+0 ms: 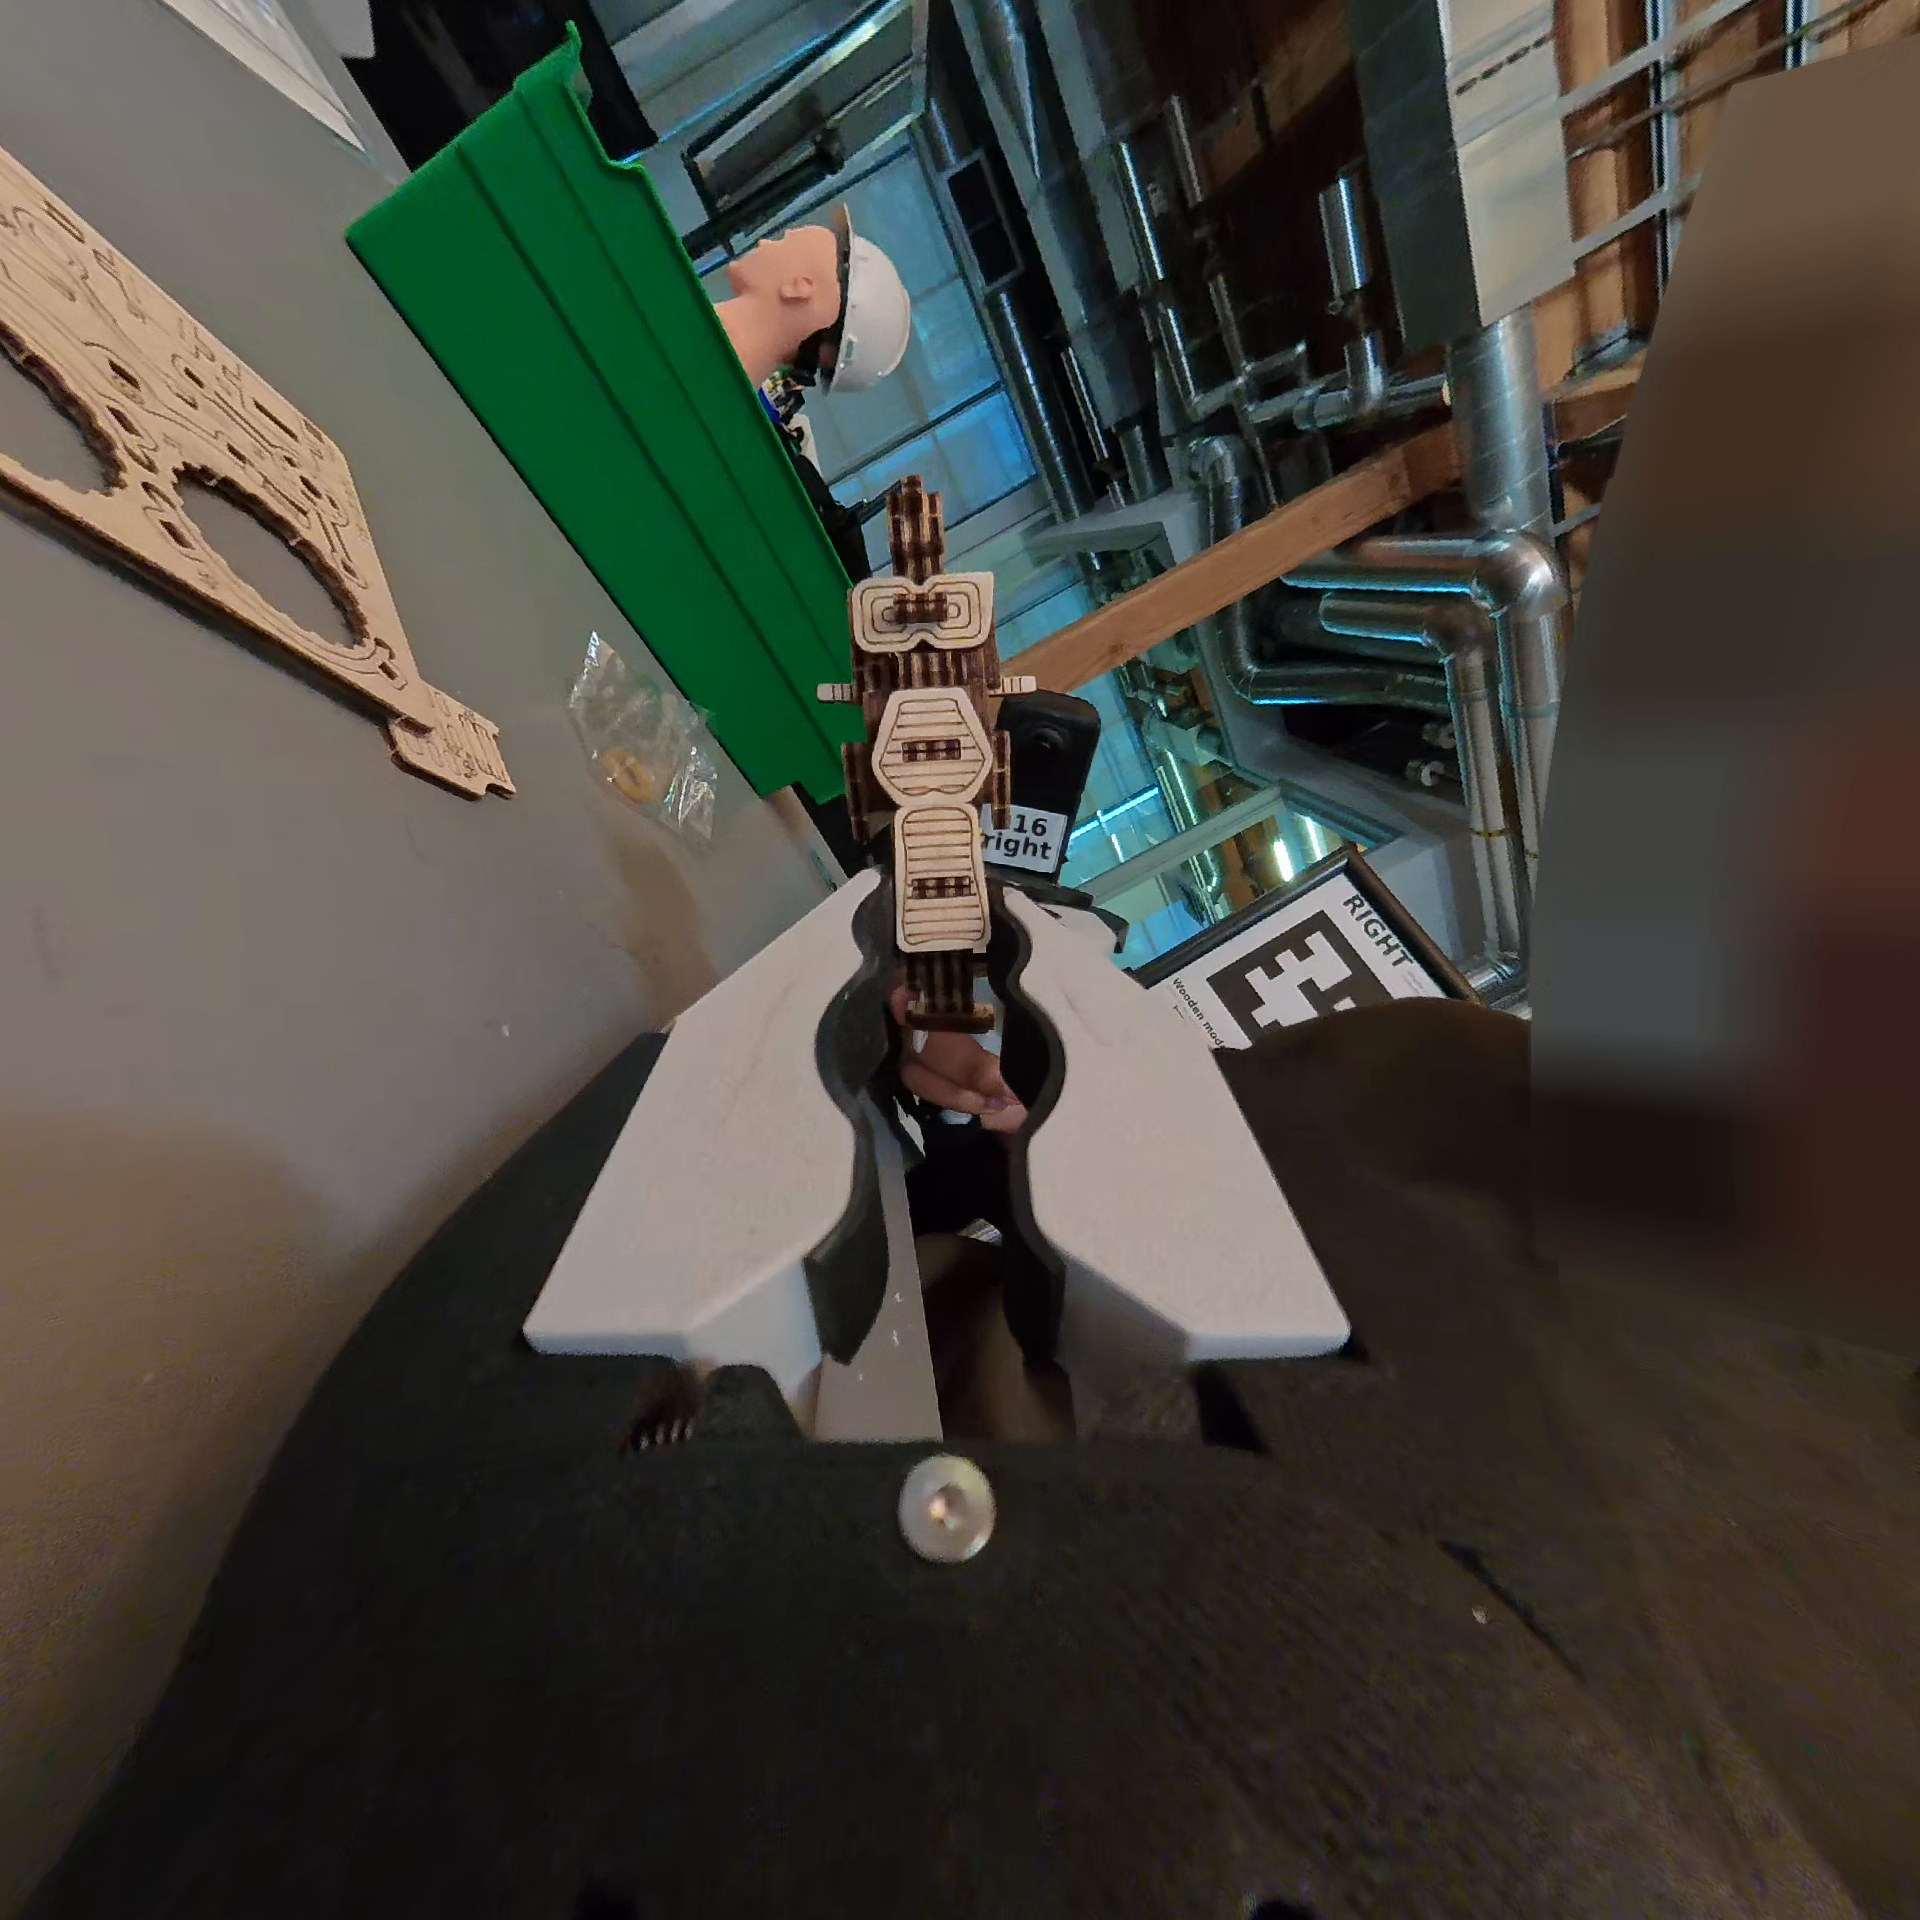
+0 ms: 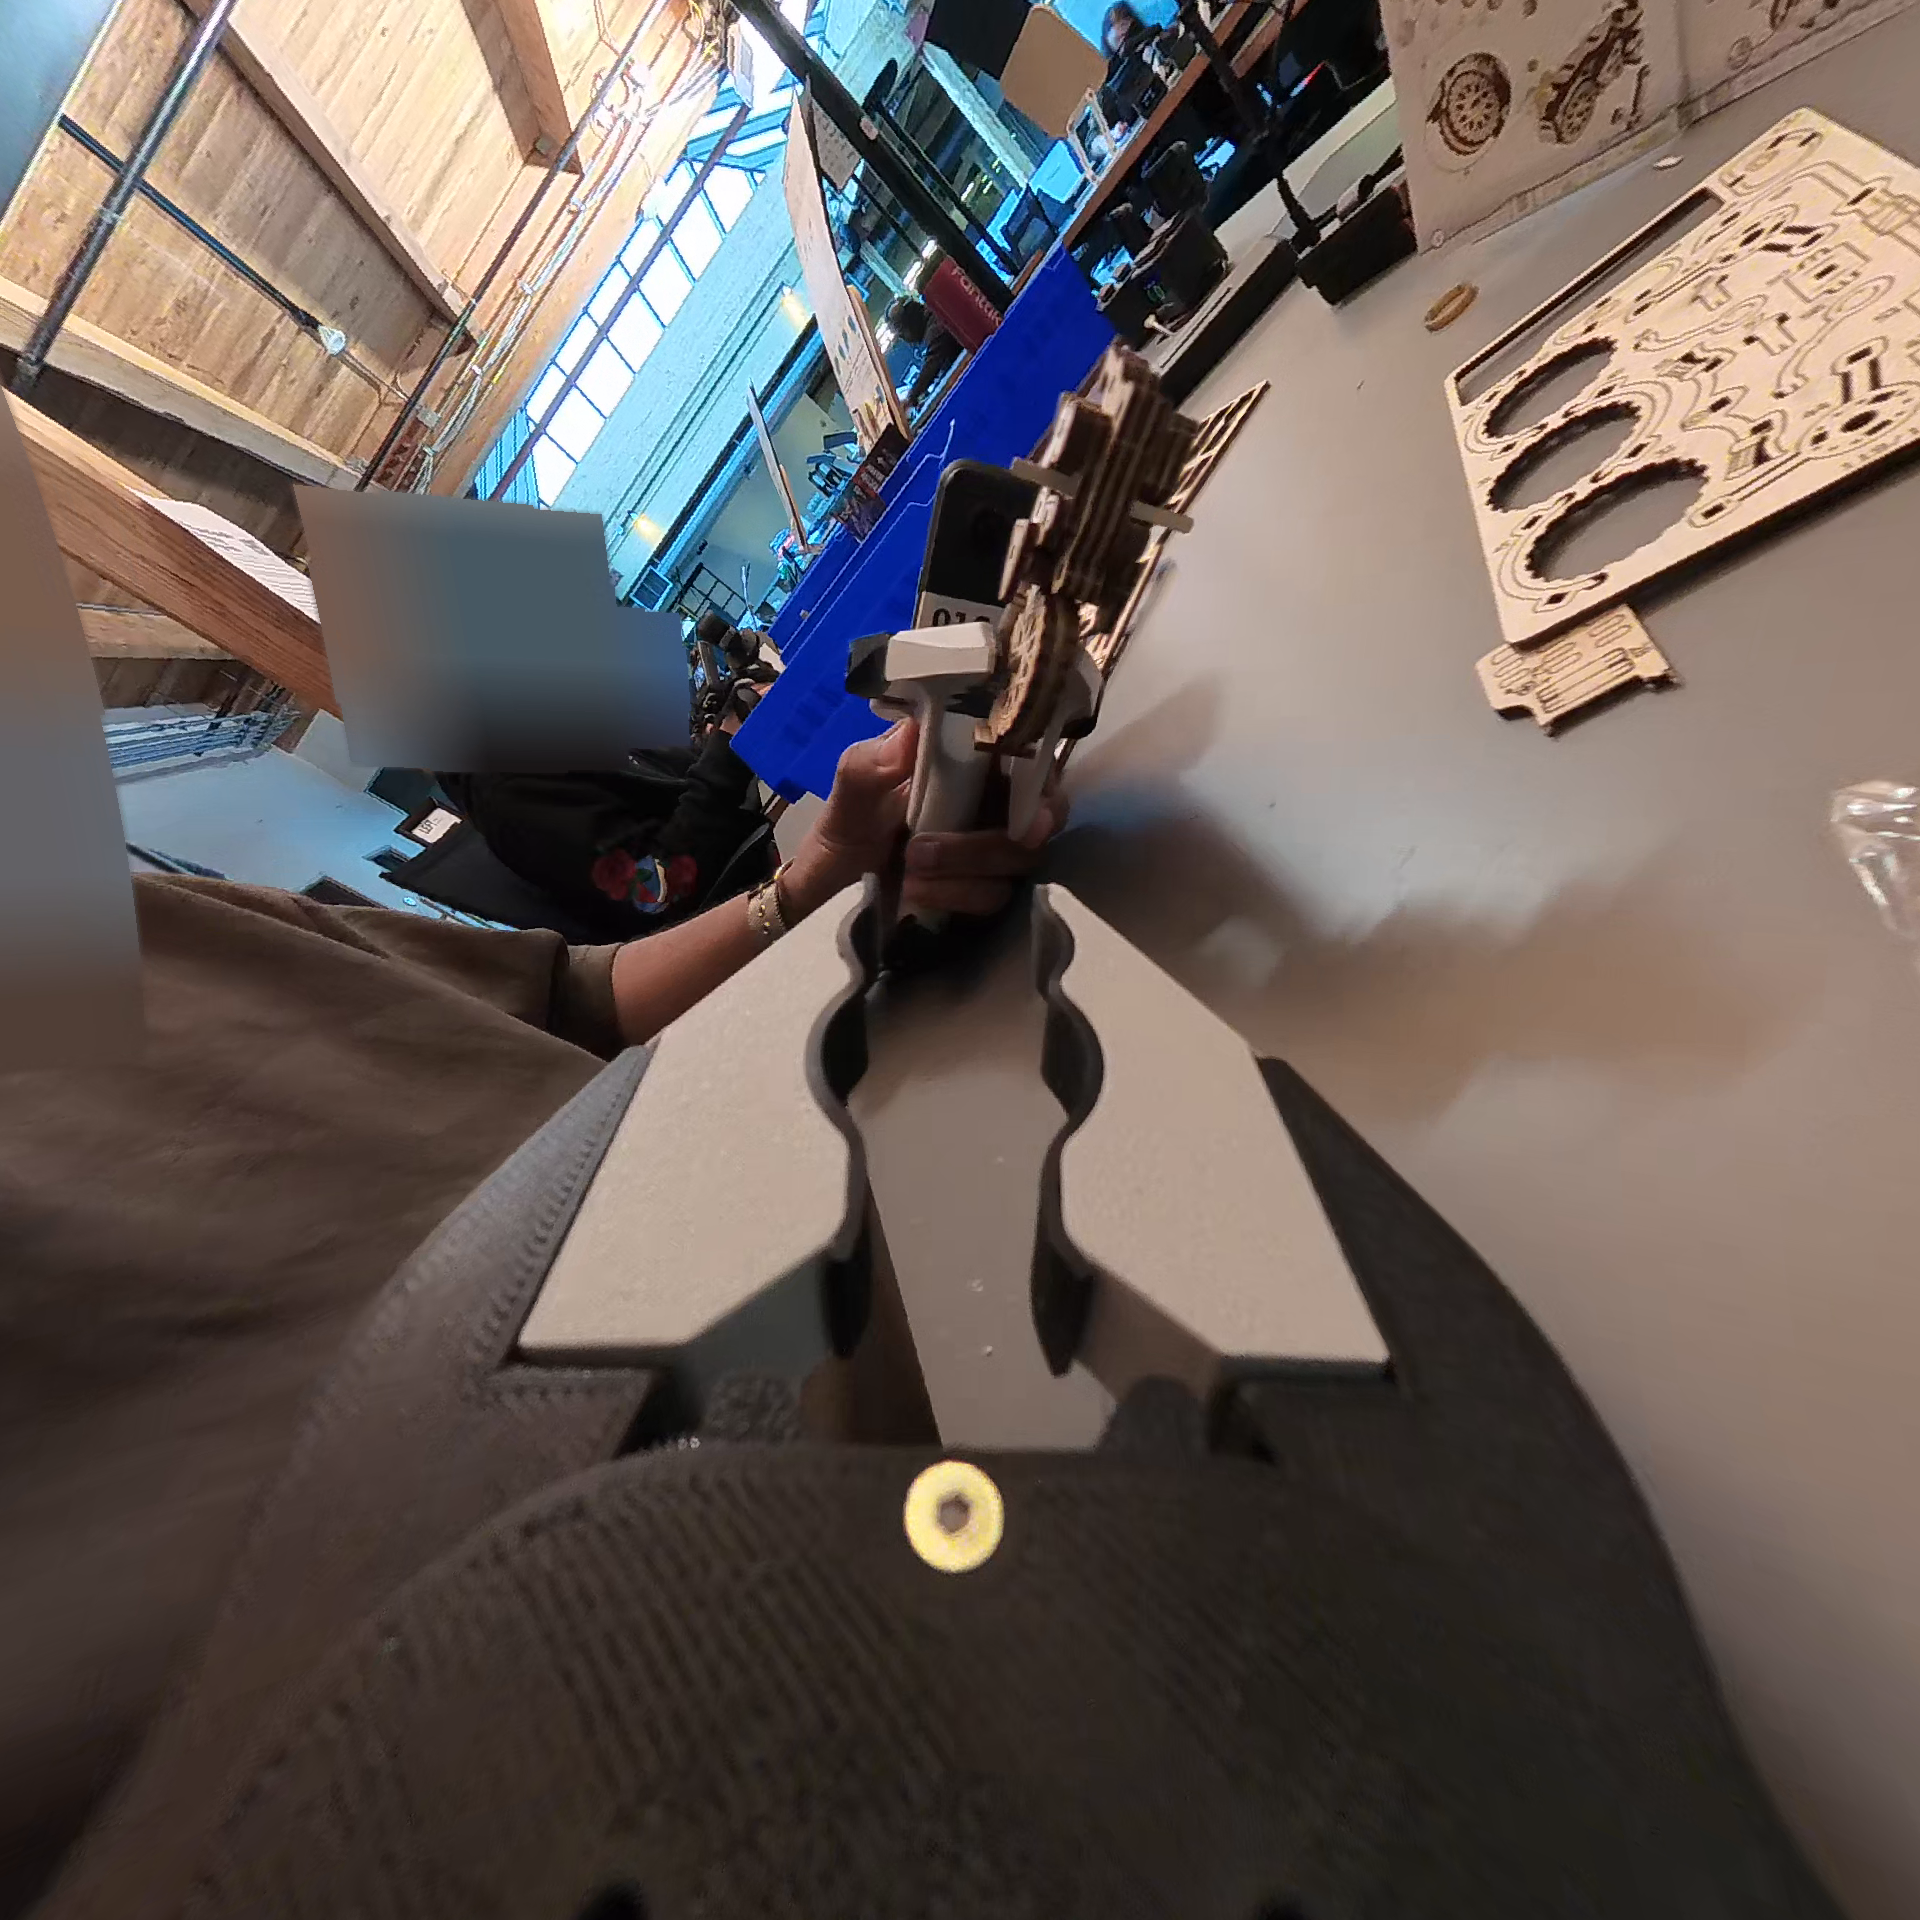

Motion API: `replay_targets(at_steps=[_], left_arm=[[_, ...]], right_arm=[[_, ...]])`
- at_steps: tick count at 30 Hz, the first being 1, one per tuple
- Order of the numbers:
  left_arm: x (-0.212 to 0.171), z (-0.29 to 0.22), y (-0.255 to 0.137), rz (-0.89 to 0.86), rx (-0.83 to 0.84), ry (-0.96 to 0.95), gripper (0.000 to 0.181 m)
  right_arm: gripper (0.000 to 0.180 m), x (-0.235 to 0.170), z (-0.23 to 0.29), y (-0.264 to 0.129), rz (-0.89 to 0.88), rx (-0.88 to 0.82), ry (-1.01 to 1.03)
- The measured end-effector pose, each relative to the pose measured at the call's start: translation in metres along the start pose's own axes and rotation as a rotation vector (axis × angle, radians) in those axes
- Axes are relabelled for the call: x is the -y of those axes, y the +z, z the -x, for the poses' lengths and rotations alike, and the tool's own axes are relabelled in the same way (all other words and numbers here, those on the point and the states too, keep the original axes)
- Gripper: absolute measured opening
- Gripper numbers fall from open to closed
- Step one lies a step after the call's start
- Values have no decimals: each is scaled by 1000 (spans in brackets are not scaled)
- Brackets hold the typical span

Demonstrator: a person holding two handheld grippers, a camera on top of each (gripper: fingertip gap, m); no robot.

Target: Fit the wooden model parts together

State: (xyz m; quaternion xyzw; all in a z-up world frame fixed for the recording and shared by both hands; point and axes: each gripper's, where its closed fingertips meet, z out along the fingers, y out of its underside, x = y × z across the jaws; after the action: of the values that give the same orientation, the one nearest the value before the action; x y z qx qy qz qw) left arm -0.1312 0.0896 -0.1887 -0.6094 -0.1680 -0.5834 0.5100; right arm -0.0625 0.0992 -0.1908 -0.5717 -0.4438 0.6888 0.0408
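Observation:
My left gripper [image 1: 940, 935] is shut on a part-built wooden model [image 1: 930, 748]. The model is a stack of dark laser-cut layers with pale engraved plates on its face, and it stands up out of the fingertips above the grey table [image 1: 312, 935]. In the right wrist view the left gripper [image 2: 977, 675] shows farther off, held by a hand, with the model [image 2: 1101, 499] sticking out of it. My right gripper [image 2: 951, 935] is open and empty, just short of that hand. Its black body [image 1: 1049, 748] shows behind the model in the left wrist view.
A punched-out wooden parts sheet [image 2: 1704, 395] lies on the table [image 2: 1351, 831] with a small offcut [image 2: 1574, 665] beside it; the sheet also shows in the left wrist view [image 1: 208, 447]. Also there: a plastic bag [image 1: 644, 738], a green bin [image 1: 603, 416], a blue bin [image 2: 935, 520] and the kit box [image 2: 1527, 94]. The grippers' ends are close to 8 cm from one another.

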Motion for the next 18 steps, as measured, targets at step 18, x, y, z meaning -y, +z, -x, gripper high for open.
replay_targets(at_steps=[18], left_arm=[[-1,-2,-1,-7,-10,-8,14]], right_arm=[[27,-1,5,2,-5,11,2]])
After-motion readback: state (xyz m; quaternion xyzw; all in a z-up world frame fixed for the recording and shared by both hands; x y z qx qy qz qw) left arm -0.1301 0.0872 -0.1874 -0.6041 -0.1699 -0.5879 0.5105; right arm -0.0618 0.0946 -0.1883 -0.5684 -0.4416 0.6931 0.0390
